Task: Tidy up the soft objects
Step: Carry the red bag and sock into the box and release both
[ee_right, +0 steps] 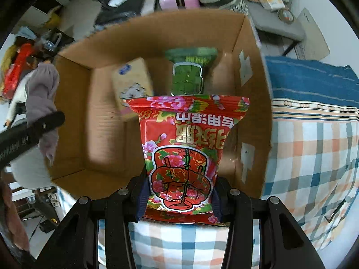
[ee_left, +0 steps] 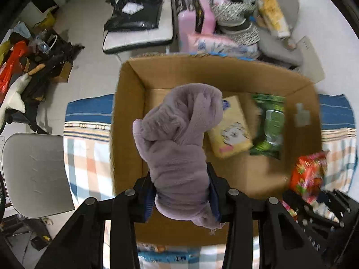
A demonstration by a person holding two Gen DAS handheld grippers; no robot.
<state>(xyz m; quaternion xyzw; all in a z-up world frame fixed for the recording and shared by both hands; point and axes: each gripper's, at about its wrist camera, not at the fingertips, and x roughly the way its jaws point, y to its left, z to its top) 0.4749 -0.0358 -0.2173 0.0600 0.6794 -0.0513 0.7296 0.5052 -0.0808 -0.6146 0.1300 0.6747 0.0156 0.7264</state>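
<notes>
My left gripper (ee_left: pixel 181 192) is shut on a grey-purple plush garment (ee_left: pixel 179 139), held above the left half of an open cardboard box (ee_left: pixel 128 123). On the box floor lie a yellow tissue pack (ee_left: pixel 231 132) and a green wipes pack (ee_left: pixel 268 125). My right gripper (ee_right: pixel 179 199) is shut on a red floral wipes pack (ee_right: pixel 186 143), held over the near edge of the same cardboard box (ee_right: pixel 251 112). In the right wrist view the plush garment (ee_right: pixel 42 98) and the left gripper show at the left; the red pack (ee_left: pixel 307 174) shows at the right of the left wrist view.
The box stands on a bed with a checked and blue-striped sheet (ee_right: pixel 314 152). Behind it are a pink suitcase (ee_left: pixel 195 22), folded clothes and packs on a grey chair (ee_left: pixel 280 44), and a white chair (ee_left: pixel 139 35) with a black bag. A grey chair (ee_left: pixel 33 174) stands left; clutter covers the floor.
</notes>
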